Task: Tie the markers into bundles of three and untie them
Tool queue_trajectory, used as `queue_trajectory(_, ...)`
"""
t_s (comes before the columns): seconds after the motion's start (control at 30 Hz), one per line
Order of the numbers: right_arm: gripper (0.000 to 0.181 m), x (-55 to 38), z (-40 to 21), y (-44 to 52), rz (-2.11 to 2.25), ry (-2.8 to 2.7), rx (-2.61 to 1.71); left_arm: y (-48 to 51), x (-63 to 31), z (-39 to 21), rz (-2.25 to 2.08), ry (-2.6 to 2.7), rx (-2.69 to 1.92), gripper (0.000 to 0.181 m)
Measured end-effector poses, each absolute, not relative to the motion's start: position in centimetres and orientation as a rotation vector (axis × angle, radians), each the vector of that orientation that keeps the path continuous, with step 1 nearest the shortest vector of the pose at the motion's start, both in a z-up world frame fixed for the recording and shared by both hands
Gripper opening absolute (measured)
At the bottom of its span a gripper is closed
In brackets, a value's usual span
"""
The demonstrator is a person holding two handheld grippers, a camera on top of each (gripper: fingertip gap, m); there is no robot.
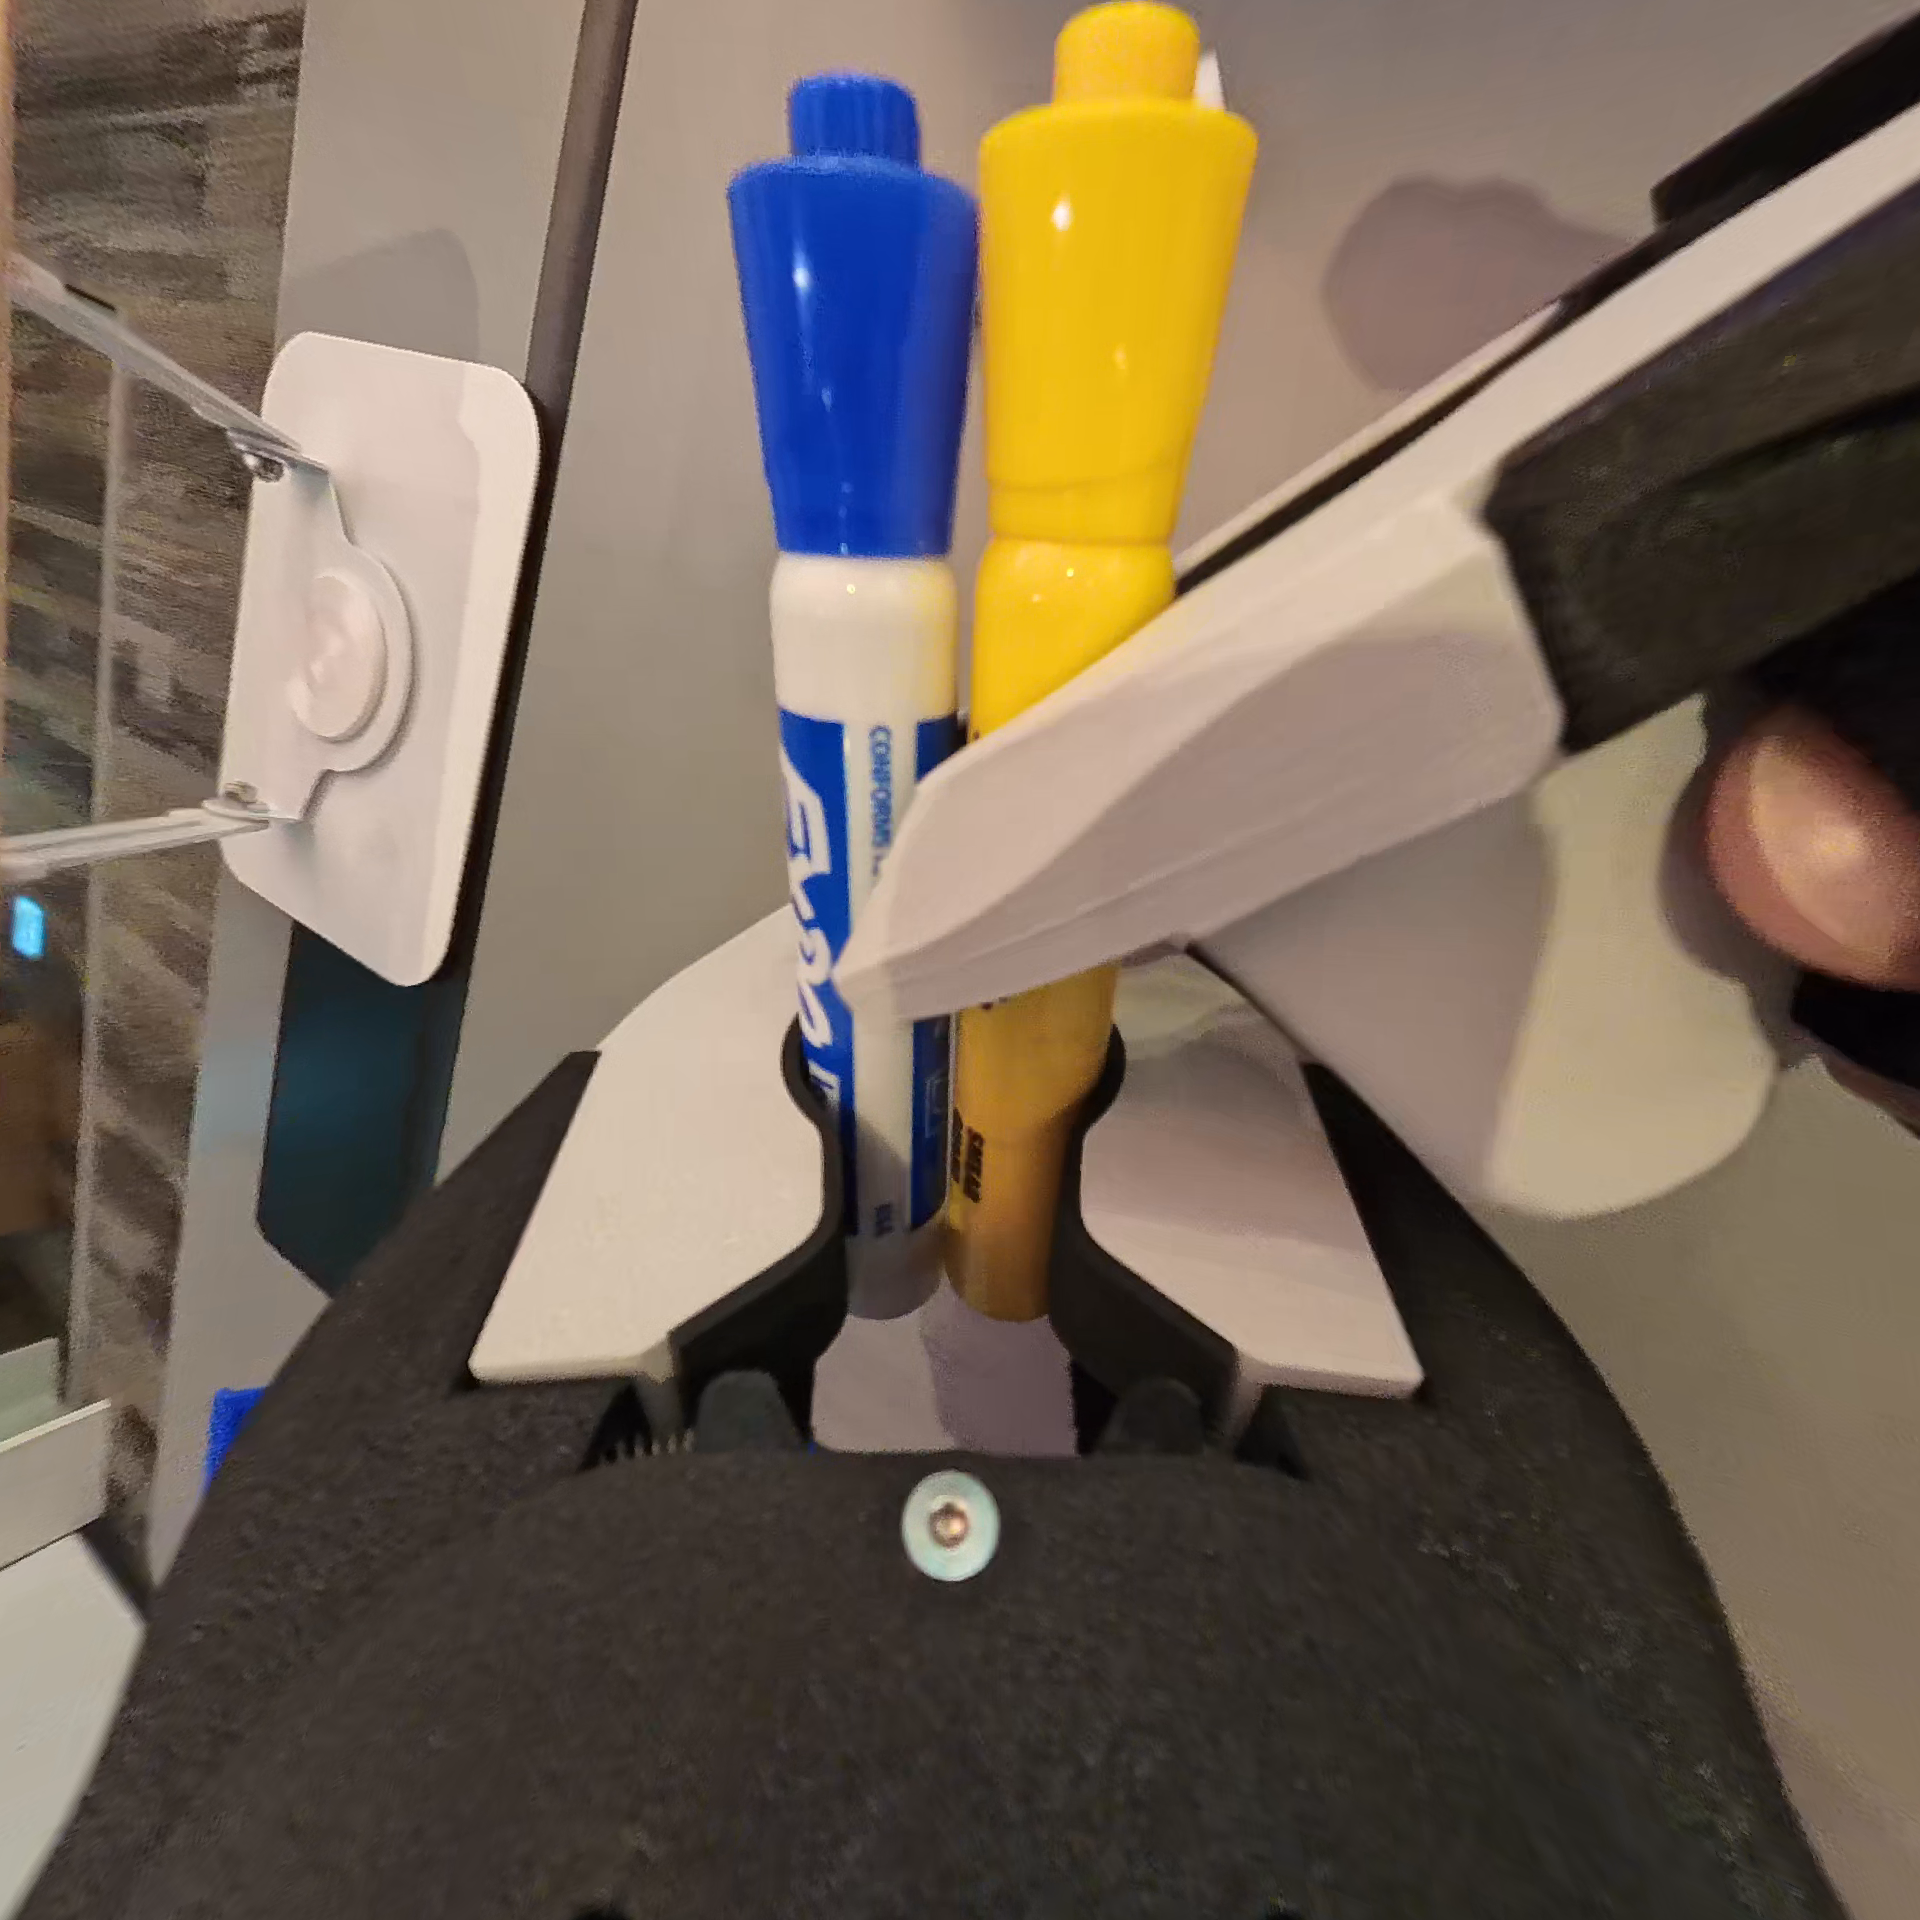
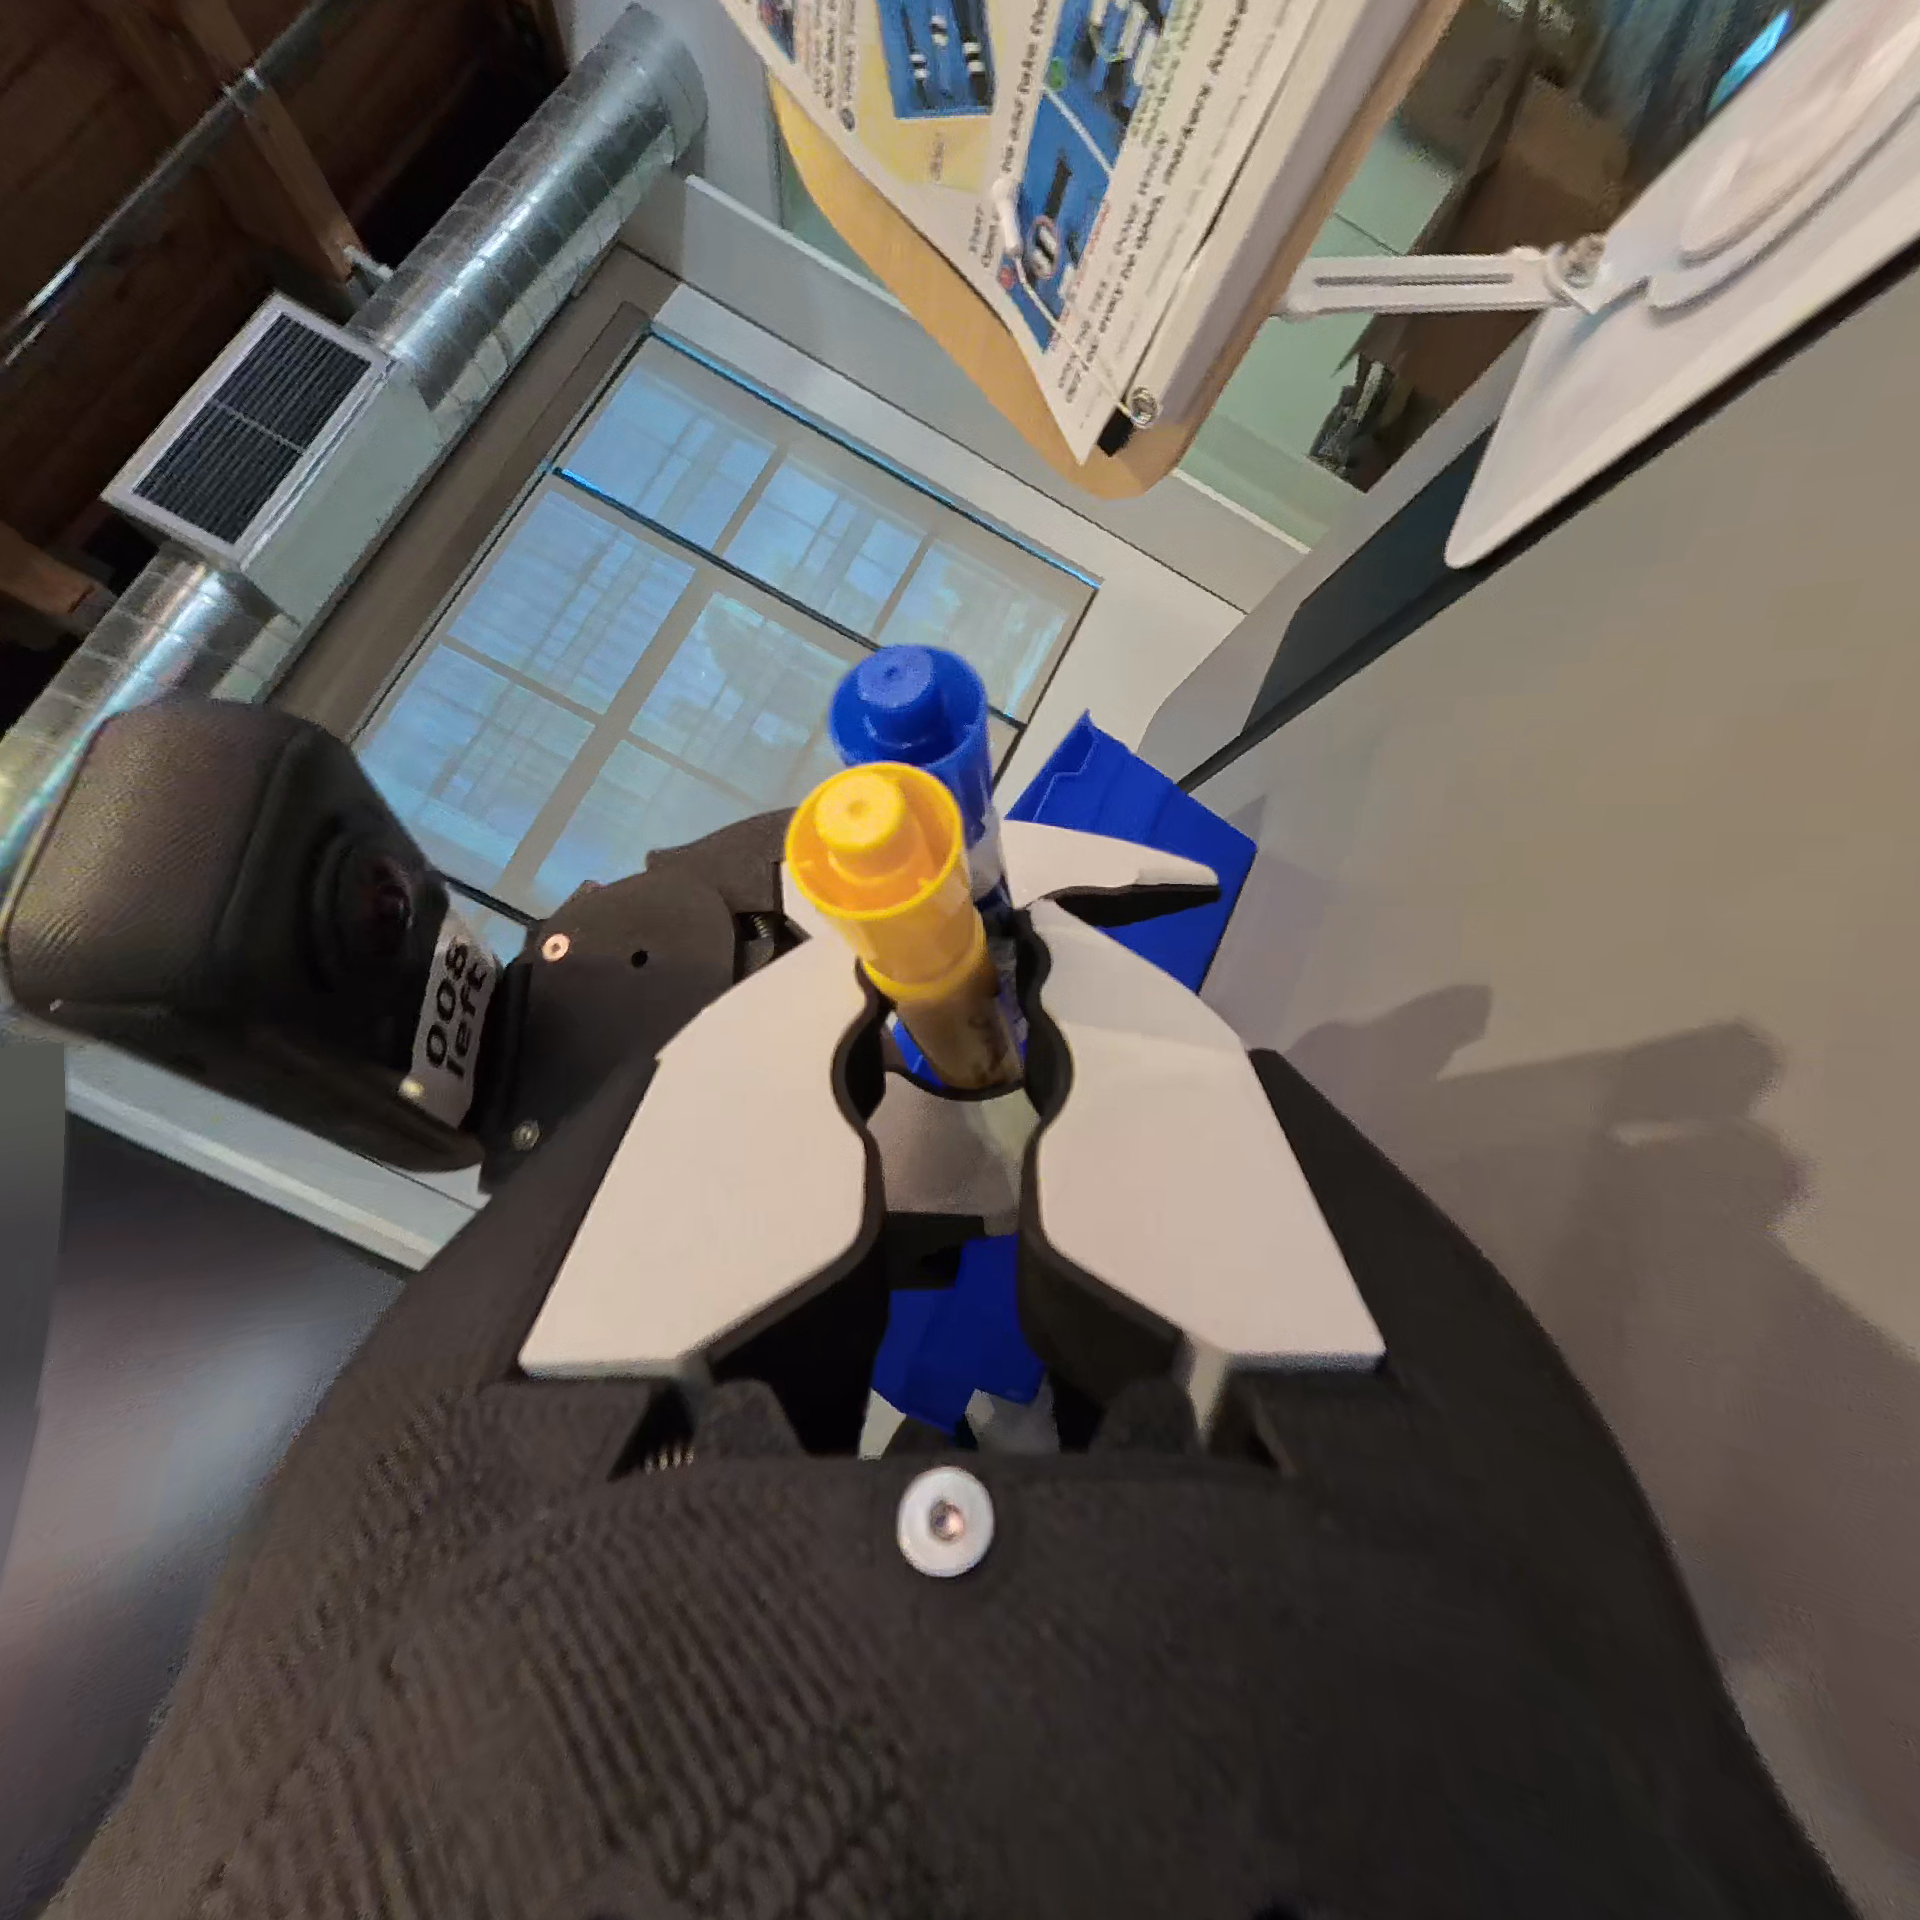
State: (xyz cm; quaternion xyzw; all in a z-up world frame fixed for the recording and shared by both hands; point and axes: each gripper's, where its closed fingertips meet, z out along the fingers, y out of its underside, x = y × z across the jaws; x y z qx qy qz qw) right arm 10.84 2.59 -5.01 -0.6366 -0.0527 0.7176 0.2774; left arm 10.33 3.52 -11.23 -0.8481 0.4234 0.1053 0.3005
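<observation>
A blue-capped marker (image 1: 852, 416) and a yellow marker (image 1: 1101, 416) stand side by side, caps away from me, gripped low on their barrels in the round notch of my left gripper (image 1: 951, 1049), which is shut on them. My right gripper (image 1: 1143, 821) comes in from the right and crosses their barrels just above the left fingers. In the right wrist view the yellow marker (image 2: 894, 883) and the blue marker (image 2: 914, 707) pass through the notch of my right gripper (image 2: 951, 997), which is closed around them. The left gripper (image 2: 1101, 878) shows just beyond. A white sliver shows behind the yellow cap.
A person's thumb (image 1: 1808, 862) is on the right gripper's handle. A white mount plate (image 1: 364, 665) on an arm is at the left. A blue bin (image 2: 1132, 831) sits behind the grippers. A window (image 2: 707, 644), a duct and a hanging poster board (image 2: 1039, 208) are farther off. There is about 6 cm between the tips of the two grippers.
</observation>
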Motion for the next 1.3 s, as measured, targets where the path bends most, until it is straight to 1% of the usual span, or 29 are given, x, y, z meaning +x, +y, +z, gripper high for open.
queue_trajectory(0.1, 0.026, 10.9, -4.1, 2.5, 1.903, -0.198, -1.677, 3.7, 9.5, -10.2, 0.259, 1.073, -2.244, 0.044)
queue_trajectory(0.17, 0.033, 11.1, -3.6, 2.7, 1.888, -0.208, -1.662, 3.6, 8.8, -9.7, 0.259, 1.054, -2.244, 0.044)
queue_trajectory(0.27, 0.048, 11.4, -3.3, 3.2, 1.855, -0.233, -1.652, 3.3, 7.4, -8.6, 0.259, 1.026, -2.244, 0.044)
queue_trajectory(0.37, 0.048, 12.8, -1.9, 4.6, 1.787, -0.253, -1.562, 2.7, 6.0, -7.1, 0.223, 0.972, -2.248, 0.044)
queue_trajectory(0.47, 0.05, 15.2, 0.9, 6.4, 1.615, -0.332, -1.402, 1.7, 3.8, -5.8, 0.234, 0.938, -2.265, 0.044)
queue_trajectory(0.53, 0.043, 16.2, 1.8, 7.8, 1.438, -0.432, -1.371, 1.2, 2.6, -4.9, 0.222, 0.896, -2.263, 0.044)
queue_trajectory(0.67, 0.031, 15.5, -1.4, 10.7, 1.051, -0.762, -1.592, 0.6, 1.7, -3.4, 0.158, 0.851, -2.233, 0.044)
queue_trajectory(0.73, 0.032, 15.3, -5.0, 12.1, 0.827, -0.949, -1.823, 0.4, 1.1, -3.2, 0.182, 0.845, -2.235, 0.043)
queue_trajectory(0.8, 0.037, 16.5, -8.8, 13.4, 0.537, -1.099, -2.05, 0.3, 0.7, -3.0, 0.184, 0.836, -2.236, 0.043)
queue_trajectory(0.87, 0.036, 17.8, -10.6, 14.7, 0.314, -1.108, -2.083, 0.3, 0.8, -3.0, 0.166, 0.833, -2.237, 0.043)
queue_trajectory(0.93, 0.037, 18.4, -11.6, 15.7, 0.179, -1.118, -2.053, 0.3, 0.9, -3.1, 0.18, 0.847, -2.237, 0.043)
queue_trajectory(1.0, 0.037, 18.0, -12.1, 16.9, 0.131, -1.135, -2.073, 0.5, 1.0, -3.1, 0.187, 0.855, -2.232, 0.043)
queue_trajectory(1.07, 0.029, 16.7, -12.6, 18.2, 0.176, -1.138, -2.125, 0.6, 1.2, -3.1, 0.168, 0.852, -2.232, 0.043)
queue_trajectory(1.17, 0.03, 15.7, -14.7, 19.3, 0.197, -1.216, -2.294, 0.5, 1.2, -3.5, 0.163, 0.859, -2.245, 0.044)
queue_trajectory(1.3, 0.031, 16.7, -17.1, 19.5, 0.088, -1.333, -2.448, 0.3, 1.4, -3.3, 0.146, 0.865, -2.241, 0.044)
